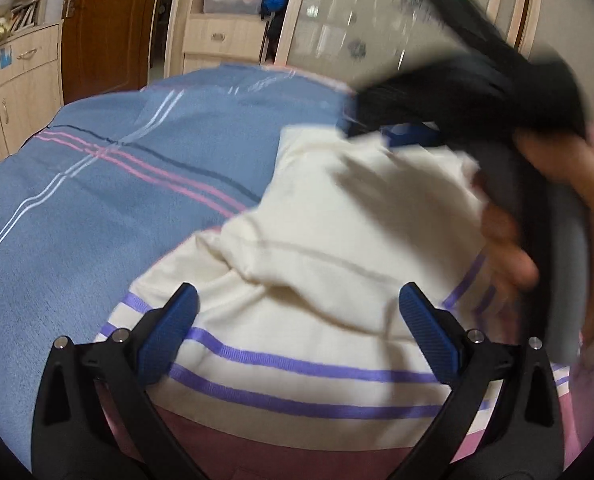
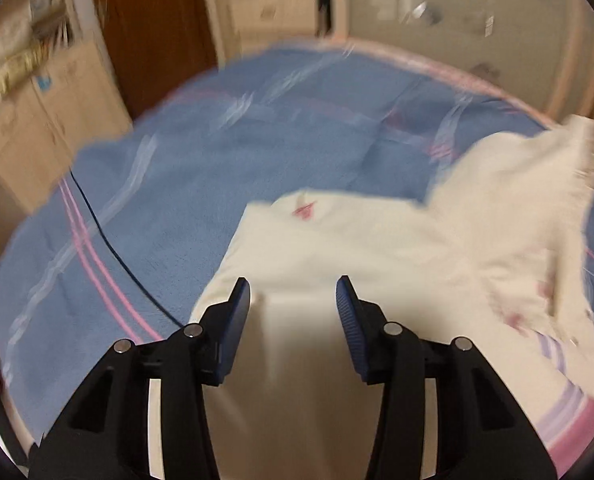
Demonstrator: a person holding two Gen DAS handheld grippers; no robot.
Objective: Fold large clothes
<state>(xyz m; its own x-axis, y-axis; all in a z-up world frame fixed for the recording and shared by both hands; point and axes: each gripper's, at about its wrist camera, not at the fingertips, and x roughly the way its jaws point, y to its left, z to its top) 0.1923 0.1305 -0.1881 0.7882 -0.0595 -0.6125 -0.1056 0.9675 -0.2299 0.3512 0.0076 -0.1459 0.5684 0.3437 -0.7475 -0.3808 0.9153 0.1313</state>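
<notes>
Both claws gape empty: garment [image 1: 317, 216] lies just ahead of left claw [image 1: 297, 320], while right claw [image 2: 293, 304] overhangs its near edge.

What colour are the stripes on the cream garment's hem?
Purple stripes on the cream garment, clearest in the left wrist view.

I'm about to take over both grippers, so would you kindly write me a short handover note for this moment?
Left gripper: open, over the striped hem, holding nothing.
Right gripper: open, above the cream garment, nothing between its pads; the frame is blurred.
Garment lies bunched on the blue blanket, one part already folded over.
Left to do: flatten it, fold the remaining parts in, square the stack.
</notes>
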